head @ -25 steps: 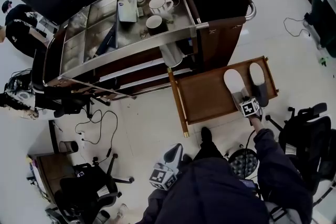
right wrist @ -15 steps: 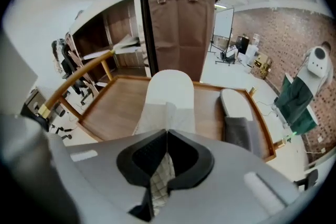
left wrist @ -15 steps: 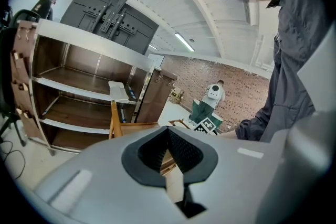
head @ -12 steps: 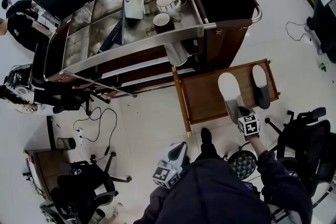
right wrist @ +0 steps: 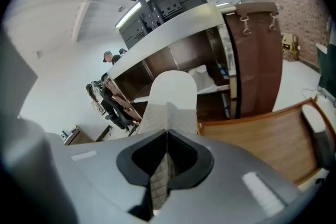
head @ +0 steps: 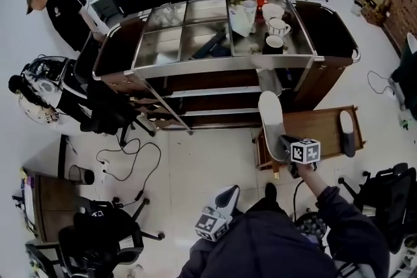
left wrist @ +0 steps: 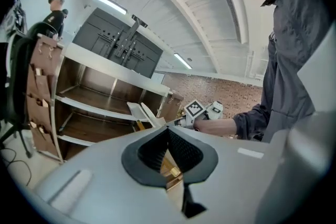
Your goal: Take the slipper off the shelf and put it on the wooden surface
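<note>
My right gripper [head: 285, 143] is shut on the heel of a white slipper [head: 270, 117], which sticks out over the left end of the low wooden surface [head: 319, 130]. In the right gripper view the slipper [right wrist: 170, 97] rises straight ahead of the shut jaws [right wrist: 167, 136], with the wooden surface [right wrist: 262, 139] to the right. A second, grey-soled slipper [head: 347, 133] lies on the wood's right side. My left gripper [head: 218, 211] hangs low by my body, shut on nothing [left wrist: 168, 131]. Behind stands the shelved cart [head: 215, 91].
Cups [head: 277, 27] and a carton sit on the cart's steel top. Two people [head: 65, 3] stand at the far left. Office chairs [head: 104, 231] and a floor cable [head: 130, 159] lie to the left. Another black chair [head: 384, 198] is at the right.
The right gripper's jaws closed on the white slipper's heel. That slipper moved from beside its pair to the wood's left end. My head view swung, showing the whole cart.
</note>
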Motion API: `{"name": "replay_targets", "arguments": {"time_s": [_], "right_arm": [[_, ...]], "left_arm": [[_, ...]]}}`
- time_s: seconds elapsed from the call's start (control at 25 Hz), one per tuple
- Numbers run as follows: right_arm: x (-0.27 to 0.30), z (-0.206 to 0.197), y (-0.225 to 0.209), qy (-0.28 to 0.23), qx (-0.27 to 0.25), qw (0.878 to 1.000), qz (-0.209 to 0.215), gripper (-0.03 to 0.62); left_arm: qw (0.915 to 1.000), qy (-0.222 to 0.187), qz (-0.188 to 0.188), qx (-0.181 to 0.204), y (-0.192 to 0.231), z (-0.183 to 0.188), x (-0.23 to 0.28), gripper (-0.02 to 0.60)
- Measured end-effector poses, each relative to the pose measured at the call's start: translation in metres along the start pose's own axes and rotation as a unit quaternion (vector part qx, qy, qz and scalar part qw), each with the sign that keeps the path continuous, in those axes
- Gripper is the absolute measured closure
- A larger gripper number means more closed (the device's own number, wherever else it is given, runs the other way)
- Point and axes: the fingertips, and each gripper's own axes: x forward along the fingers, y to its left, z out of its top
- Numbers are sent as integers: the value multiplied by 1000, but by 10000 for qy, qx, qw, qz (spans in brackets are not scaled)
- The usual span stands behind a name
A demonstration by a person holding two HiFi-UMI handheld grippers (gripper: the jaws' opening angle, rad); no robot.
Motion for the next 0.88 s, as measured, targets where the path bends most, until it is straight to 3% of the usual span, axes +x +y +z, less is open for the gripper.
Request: {"name": "replay_targets", "arguments": {"time_s": [0.16,0.32,0.44,0.56,0.72,0.88], "right_arm": [[82,65,43,-219,-180,9992,-268,583],[169,111,60,-27,-561,9957,-740,583],[219,146,58,56,-498,9928,-1088,583],[264,180,49,-17,-369,9911,-1276,583],[310,223,31,-142,-599,9863,-1528,579],[331,229,21,-510,-566,9822,-1719,548]], "left_arm": [[9988,-156,428,-188,51,9,-50,569],[9934,-345,959,-519,94,9,-83,569],[9904,-328,1196,-619,121,17,-92,569],[9884,-408,1383,-485,152,27,-92,569],[9827,-341,1718,-603,191,37,-79,569],[9803,-206,1812,-760,209,46,-63,569]]}}
